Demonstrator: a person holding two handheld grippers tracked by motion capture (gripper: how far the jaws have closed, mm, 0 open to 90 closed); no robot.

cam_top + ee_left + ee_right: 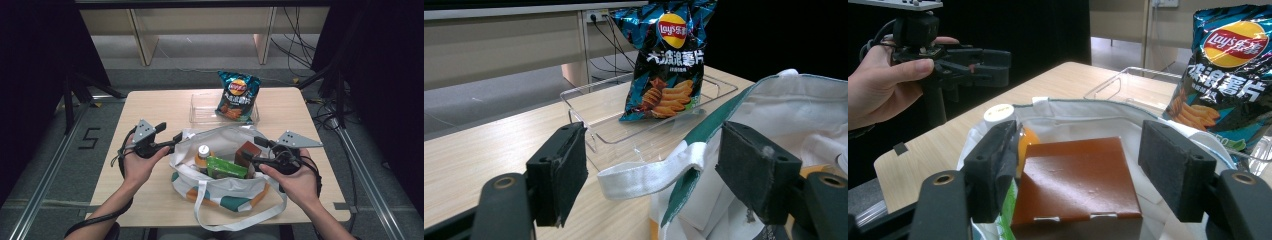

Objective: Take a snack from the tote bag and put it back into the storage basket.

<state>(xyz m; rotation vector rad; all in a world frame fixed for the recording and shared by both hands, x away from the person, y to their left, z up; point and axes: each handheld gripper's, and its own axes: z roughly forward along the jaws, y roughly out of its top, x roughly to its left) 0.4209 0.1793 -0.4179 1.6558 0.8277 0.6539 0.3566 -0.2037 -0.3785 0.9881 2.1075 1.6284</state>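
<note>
1. The right gripper (1083, 165) is standing with its jaws apart, straddling the top of the brown carton (1075, 180) without pressing on it. The carton is sitting upright inside the tote bag (225, 192), which is resting near the bench's front edge.
2. If the jaws are closing off-centre, the pads are likely catching one corner only, and the smooth, glossy cardboard may be twisting out as it lifts.
3. The left gripper (170, 141) is holding its jaws apart around the bag's white strap (649, 175) and rim at the bag's left side. Nothing is clamped, so the soft fabric is free to sag inward over the contents.
4. The bag is limp white cloth with green and orange patches; a rising carton could be dragging the rim up with it.
5. The orange bottle (203, 156) with its white cap is leaning just beside the carton, and the flat green packet (227, 168) is lying against both. Either may be tipping or riding up when the carton is being pulled.
6. The clear tray (200, 107) near the bench's far edge is rigid, see-through plastic with low walls. The crinkly foil chip bag (238, 96) is propped upright at its right end, so a carton set down carelessly could be knocking it over.
</note>
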